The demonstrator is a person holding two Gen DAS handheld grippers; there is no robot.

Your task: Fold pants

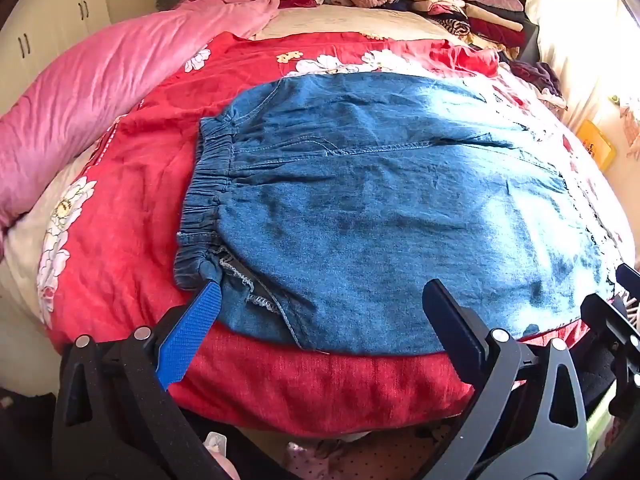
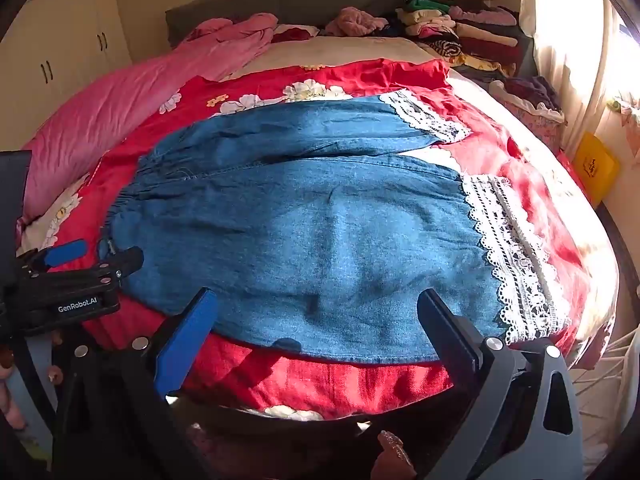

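I hold one hand-held gripper in each hand, and both point down at the bed (image 2: 360, 384). The pants (image 2: 304, 240) lie flat on the red flowered cover (image 1: 132, 216), spread across the bed with the elastic waistband (image 1: 208, 200) on the left and the white lace hems (image 2: 512, 264) on the right. The two legs lie side by side, the far one a little apart from the near one at the hem end.

My left hand-held gripper (image 1: 324, 300) is fully open; its blue finger (image 1: 192, 336) is at the near corner of the waistband, and the black finger (image 1: 456, 332) is over the near edge of the denim. It has hold of nothing.

My right hand-held gripper (image 2: 320, 312) is also wide open and empty, over the near edge of the pants near the hem. A pink quilt (image 1: 100, 92) lies along the left side, and a pile of clothes (image 2: 460, 28) is at the head of the bed
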